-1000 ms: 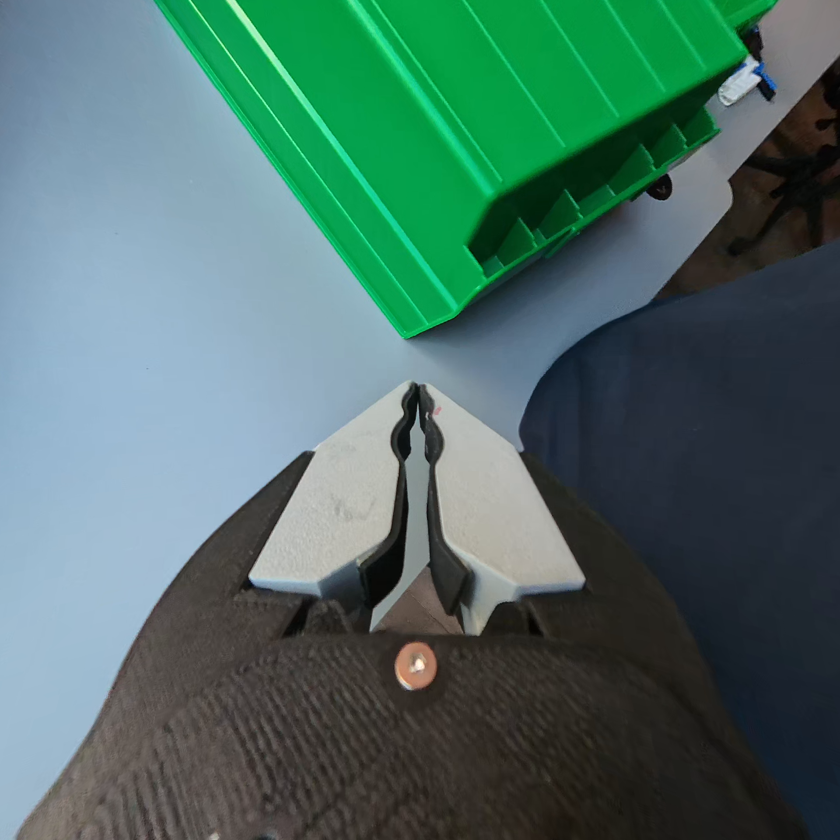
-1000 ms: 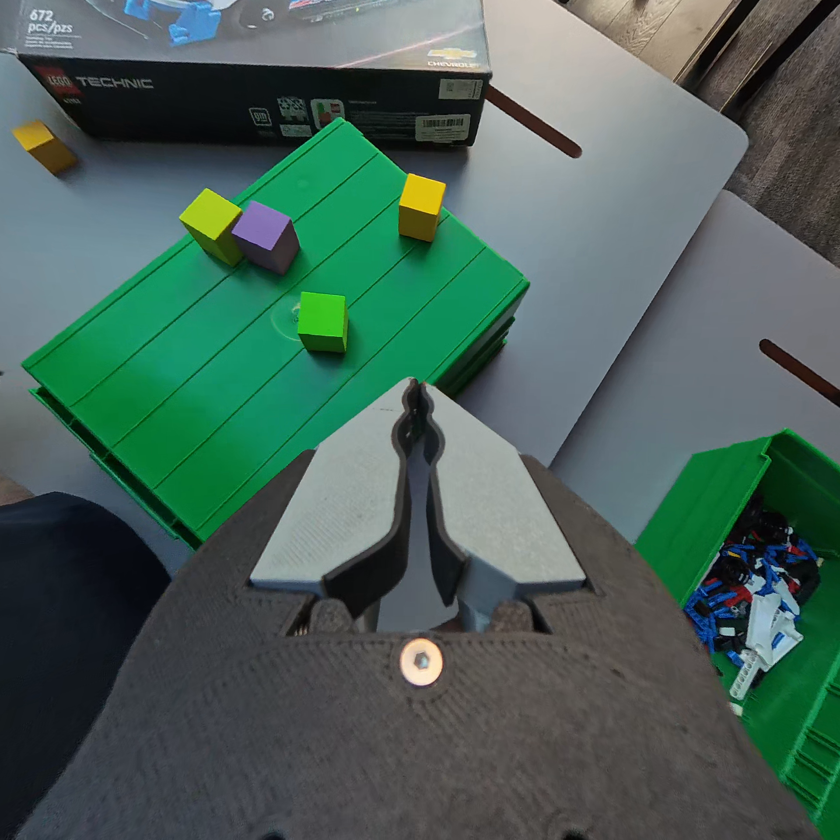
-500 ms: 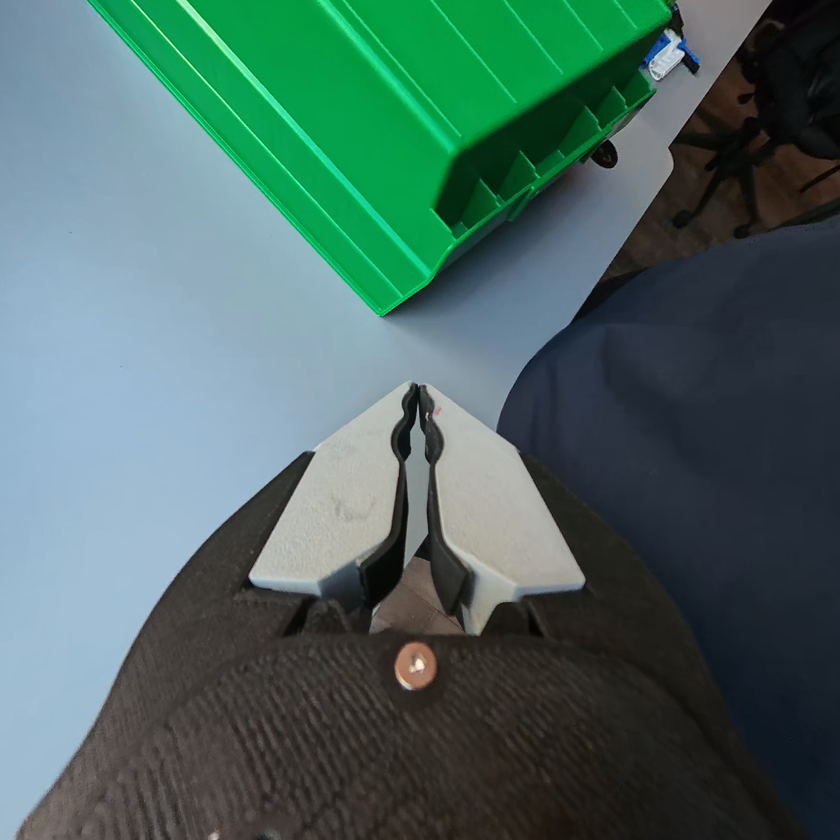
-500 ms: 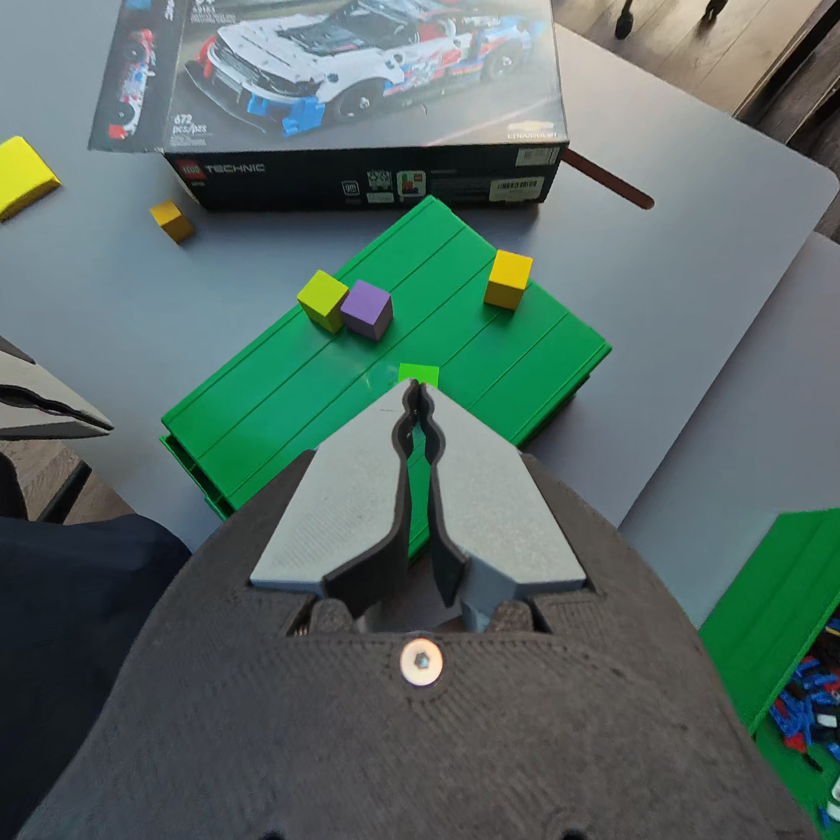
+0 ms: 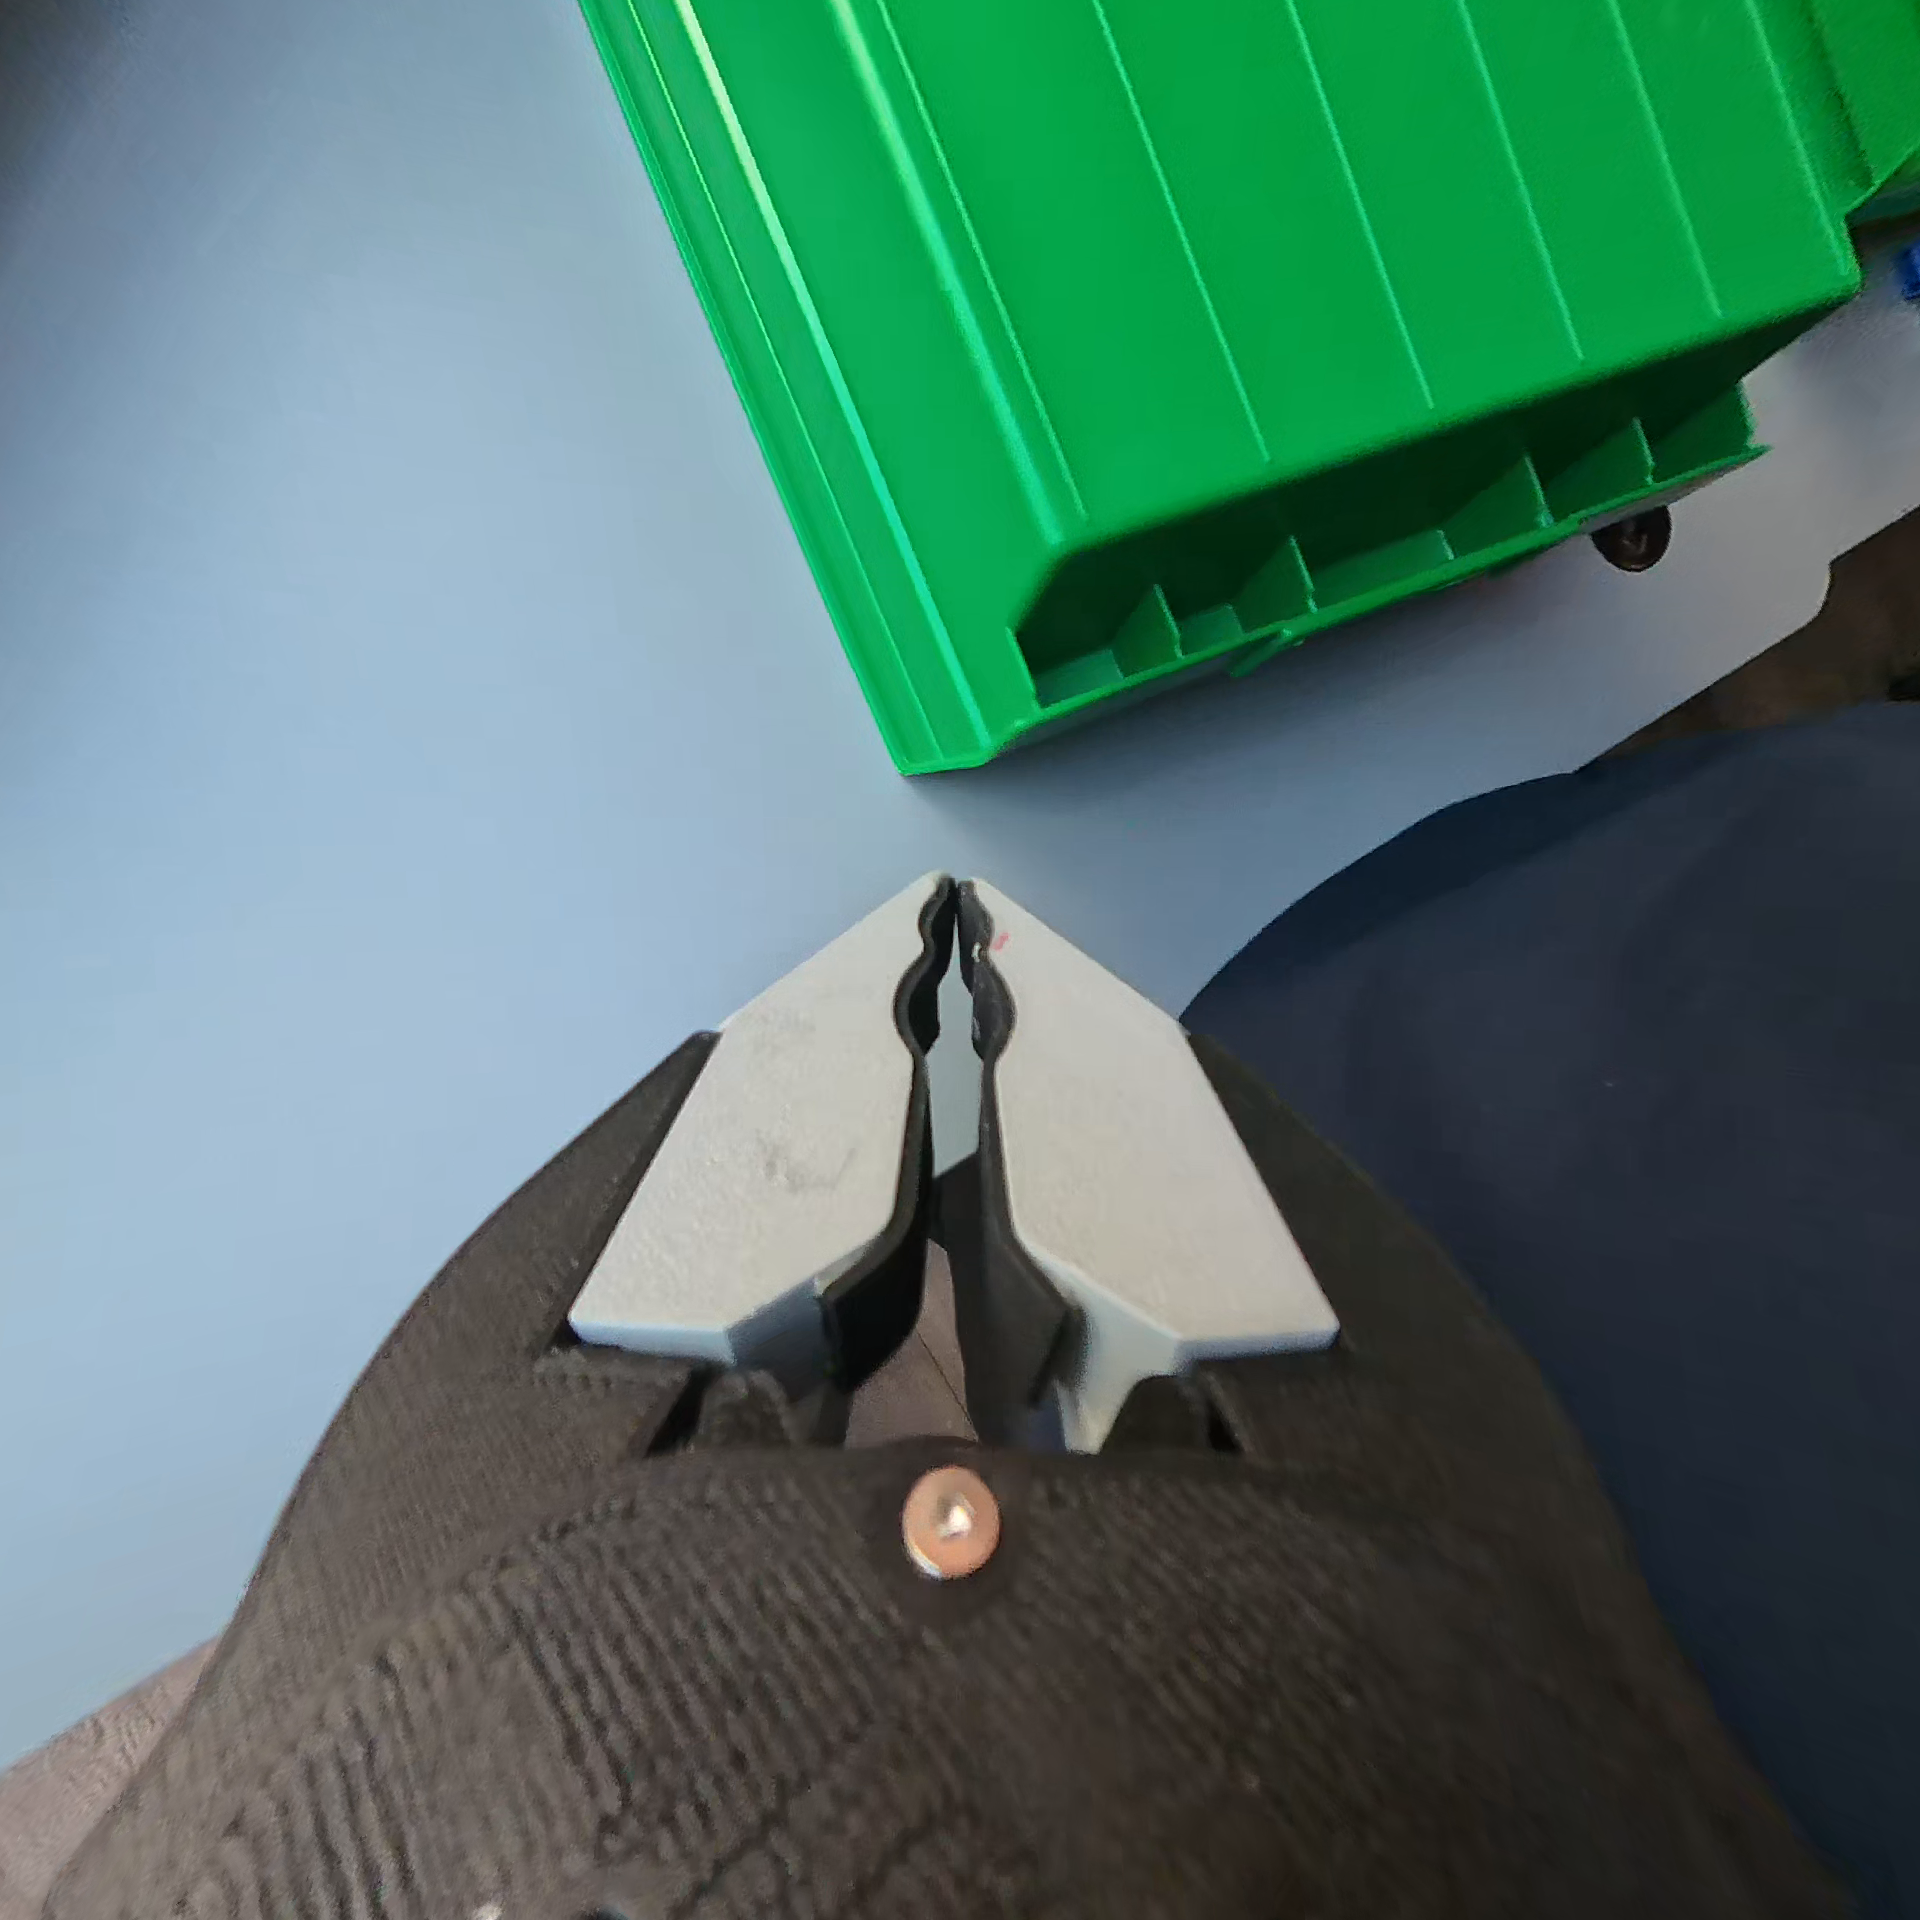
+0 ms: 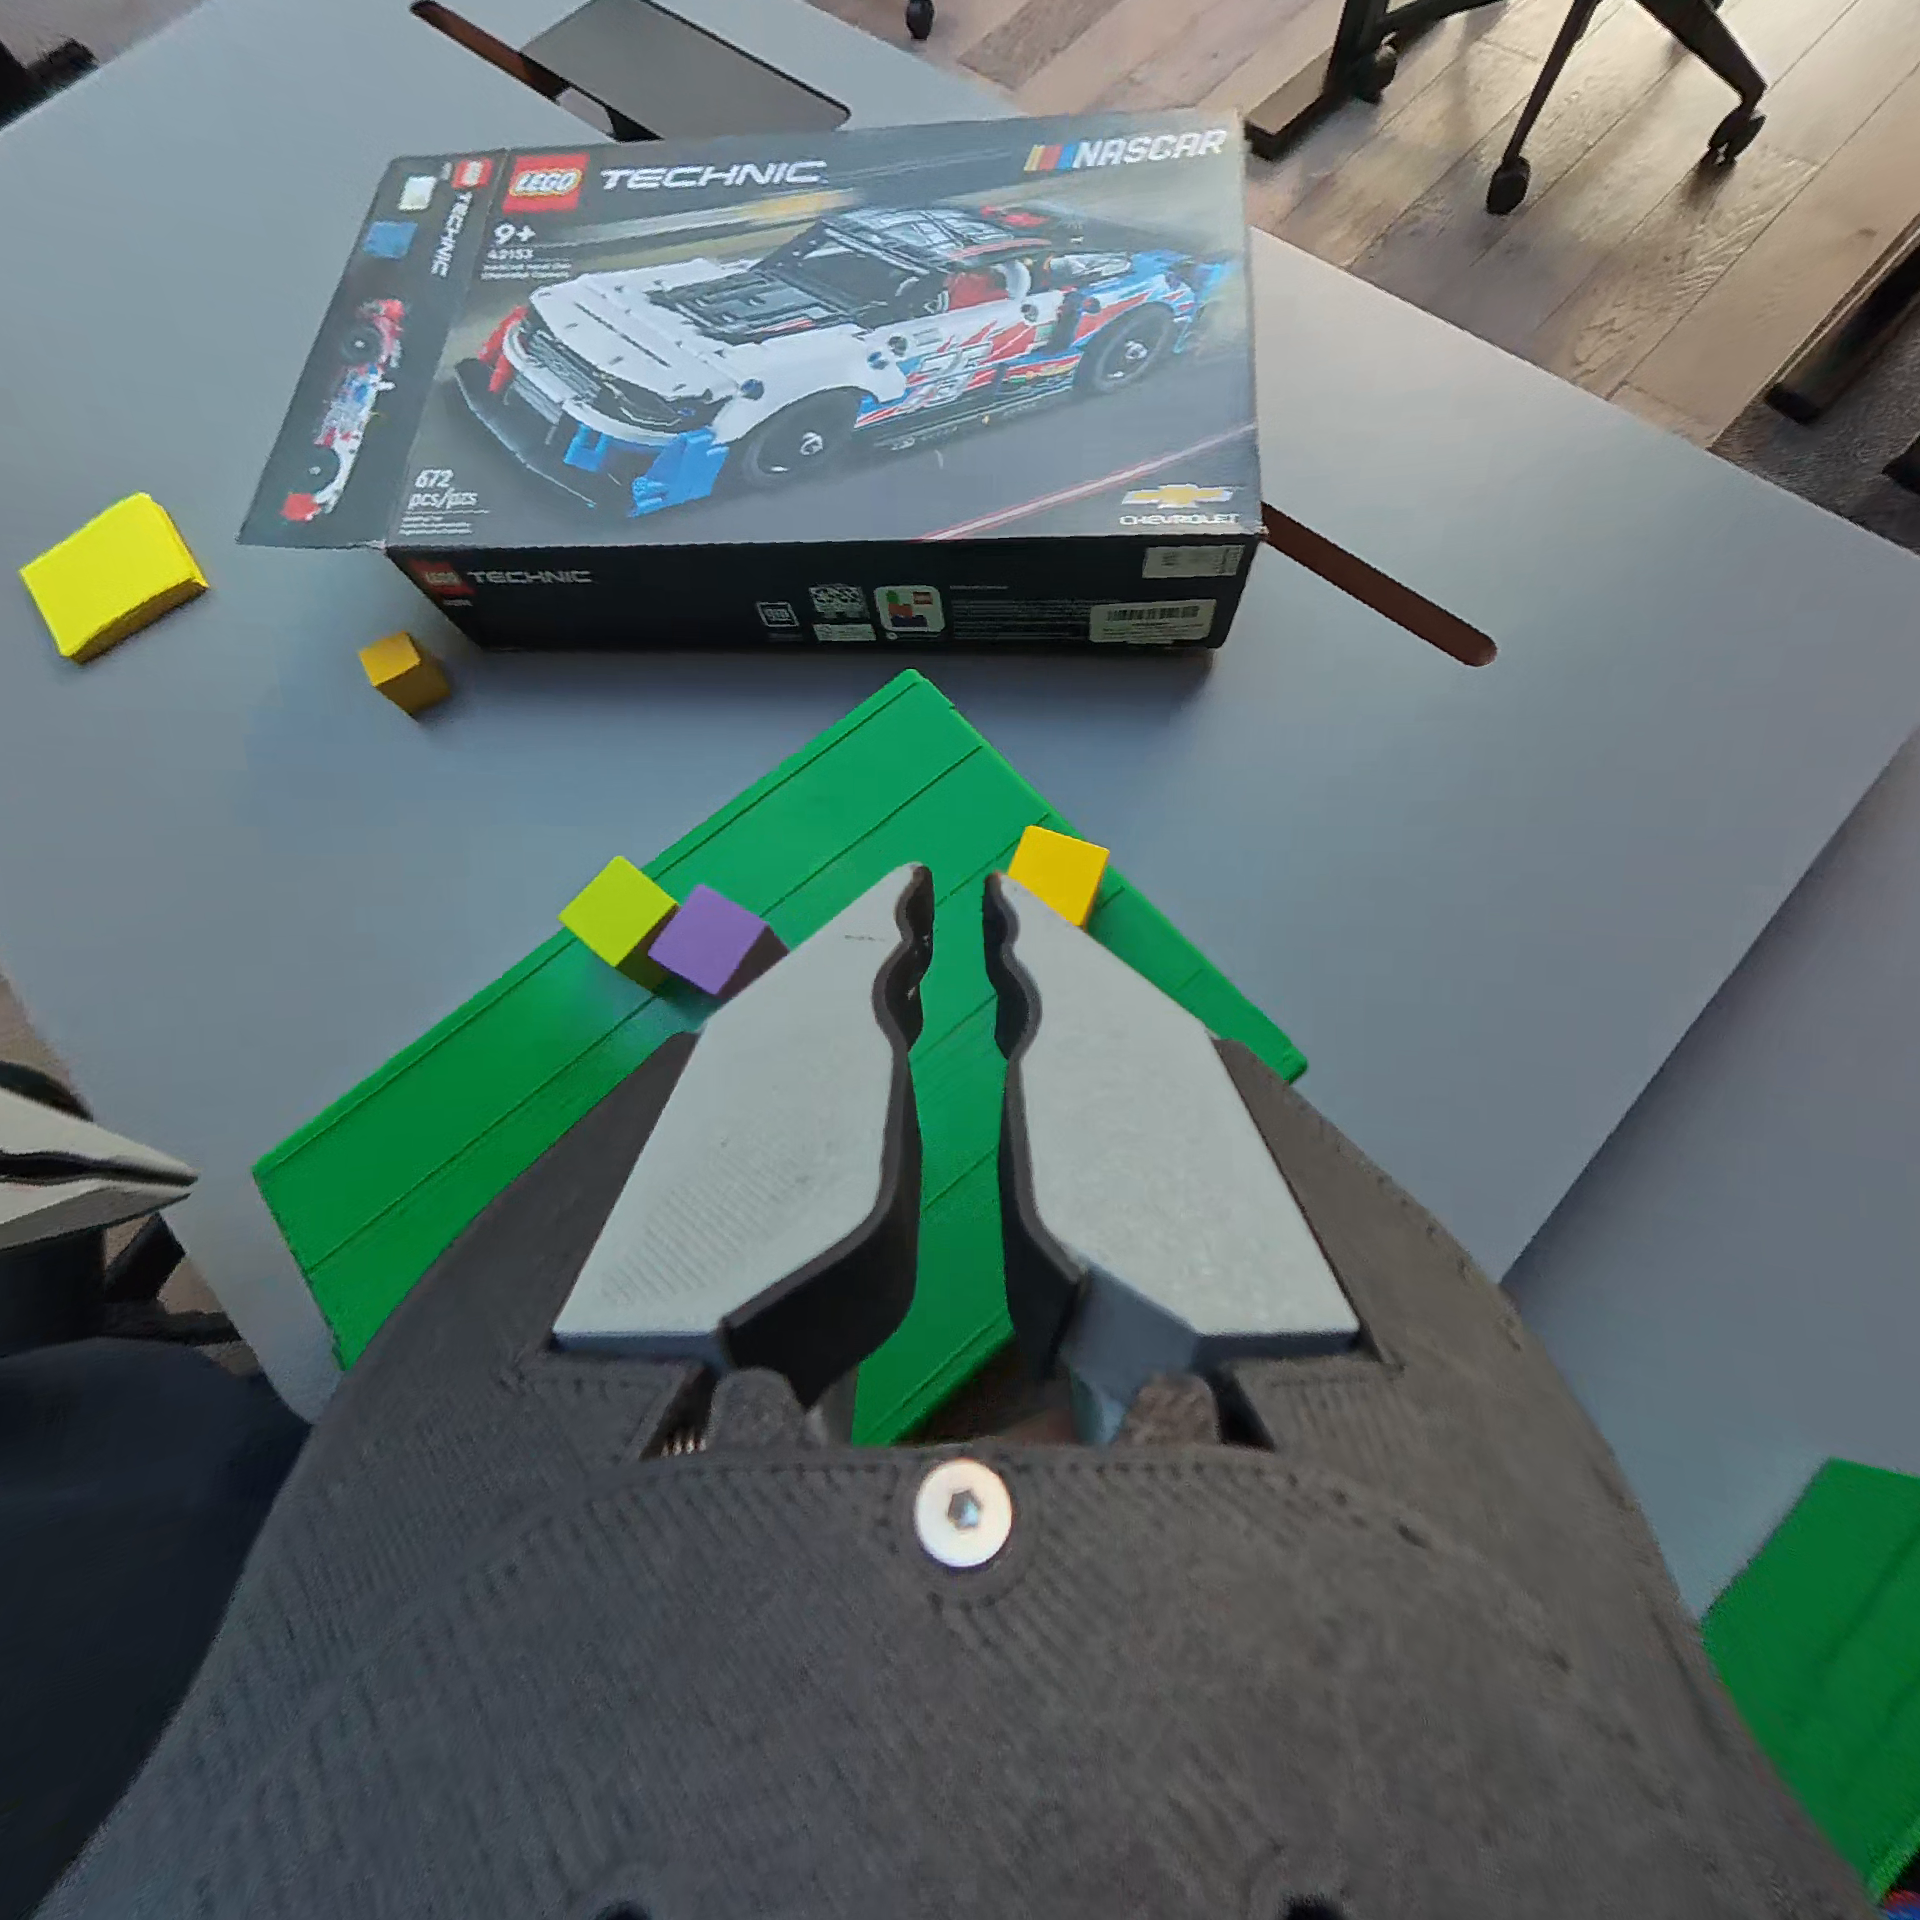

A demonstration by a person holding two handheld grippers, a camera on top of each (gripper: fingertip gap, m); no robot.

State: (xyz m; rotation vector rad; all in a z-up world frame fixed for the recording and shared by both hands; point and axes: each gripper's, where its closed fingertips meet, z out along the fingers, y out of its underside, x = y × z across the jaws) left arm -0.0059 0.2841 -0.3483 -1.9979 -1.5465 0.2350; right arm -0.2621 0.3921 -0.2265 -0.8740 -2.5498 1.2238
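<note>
I'm over a grey-blue worktop with a wood floor and chair legs beyond its far edge. My right gripper hangs above an upturned green bin, its fingers parted by a narrow gap with only the ribbed green plastic showing between them; the pads press on nothing. Just beside the right fingertip an orange-yellow cube stands on the bin near its far edge, and to the left of the left finger a purple cube sits touching a lime cube, both on the same green surface. Farther out on the worktop lies a dark toy-car box printed with a white race car, with a small mustard cube and a flat yellow block to its left. Another green bin shows at the lower right corner, its contents out of sight. My left gripper is closed, tips meeting on nothing, hovering over bare worktop close to the near corner of the upturned green bin, whose ribbed underside and rim face me. A dark navy garment fills the right side of that view, and a small black part lies by the bin's rim.
</note>
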